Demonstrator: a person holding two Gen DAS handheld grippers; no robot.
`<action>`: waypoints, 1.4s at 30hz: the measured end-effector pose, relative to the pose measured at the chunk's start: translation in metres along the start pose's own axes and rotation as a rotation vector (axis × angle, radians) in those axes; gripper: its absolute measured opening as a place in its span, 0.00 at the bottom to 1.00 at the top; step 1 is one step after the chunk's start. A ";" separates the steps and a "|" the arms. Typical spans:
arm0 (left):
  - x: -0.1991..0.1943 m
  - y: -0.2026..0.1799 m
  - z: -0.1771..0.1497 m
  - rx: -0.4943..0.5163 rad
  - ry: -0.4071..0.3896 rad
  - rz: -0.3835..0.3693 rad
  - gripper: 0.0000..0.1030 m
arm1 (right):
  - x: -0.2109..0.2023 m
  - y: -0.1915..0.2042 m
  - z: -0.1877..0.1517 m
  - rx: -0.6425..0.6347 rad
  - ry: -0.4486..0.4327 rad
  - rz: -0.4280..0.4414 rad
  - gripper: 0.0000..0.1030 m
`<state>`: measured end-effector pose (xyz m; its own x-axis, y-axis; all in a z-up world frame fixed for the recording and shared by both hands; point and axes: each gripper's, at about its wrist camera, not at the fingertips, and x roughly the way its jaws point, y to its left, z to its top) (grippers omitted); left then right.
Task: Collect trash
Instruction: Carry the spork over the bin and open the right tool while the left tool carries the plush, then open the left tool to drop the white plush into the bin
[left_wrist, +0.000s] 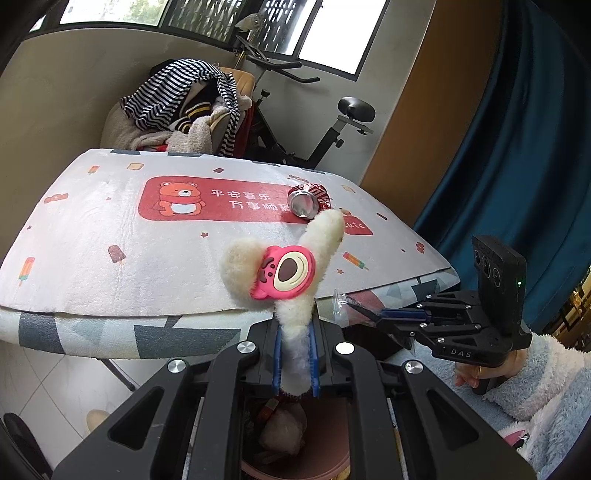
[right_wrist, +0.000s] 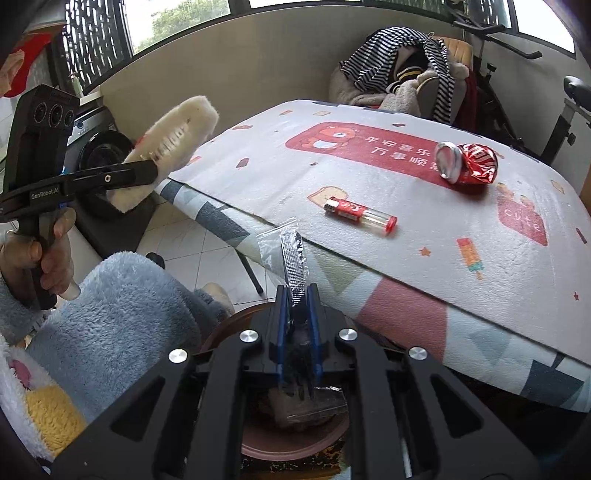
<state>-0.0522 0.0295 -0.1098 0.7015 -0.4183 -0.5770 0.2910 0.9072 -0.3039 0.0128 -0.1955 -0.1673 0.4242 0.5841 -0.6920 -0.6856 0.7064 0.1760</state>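
The left tongs (left_wrist: 295, 354) are pinched on the stem of a cream fluffy plush hair clip with a pink bear-face badge (left_wrist: 284, 273); in the right wrist view the same tongs (right_wrist: 147, 171) sit at about ten o'clock, gripped by a bare hand (right_wrist: 55, 251) coming out of a blue fleece sleeve (right_wrist: 122, 306). The right tongs (right_wrist: 297, 317) are pressed together on a crumpled clear plastic wrapper with a dark strip inside (right_wrist: 288, 254), which stands up from the blue pads toward twelve o'clock. Directly below both tongs, at six o'clock, lies the brown round rim of a bin (right_wrist: 295, 448) with scraps in it.

Beyond the tongs stretches the counter covered in a white cloth printed with a red bear banner and ice lollies (right_wrist: 369, 192). On it, at about one o'clock in the right wrist view, lies a red-capped clear plastic lighter (right_wrist: 360, 216) on its side. Farther off toward two o'clock rests a crushed red and silver drink can (right_wrist: 467, 162), well apart from the lighter. Behind the counter, a chair heaped with striped and fleecy clothes (right_wrist: 406, 70) stands at twelve to one o'clock.
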 end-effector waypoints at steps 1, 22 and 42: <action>0.000 0.000 0.000 0.001 0.001 0.000 0.11 | 0.003 -0.001 0.000 0.000 0.002 0.003 0.14; 0.006 0.004 -0.003 0.003 0.018 -0.009 0.11 | 0.012 0.005 0.002 0.027 0.039 0.014 0.46; 0.027 0.005 -0.038 0.132 0.025 -0.072 0.11 | -0.016 -0.031 -0.014 -0.038 -0.113 -0.135 0.94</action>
<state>-0.0568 0.0208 -0.1552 0.6594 -0.4822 -0.5768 0.4244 0.8720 -0.2438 0.0189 -0.2321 -0.1717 0.5761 0.5276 -0.6243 -0.6389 0.7670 0.0587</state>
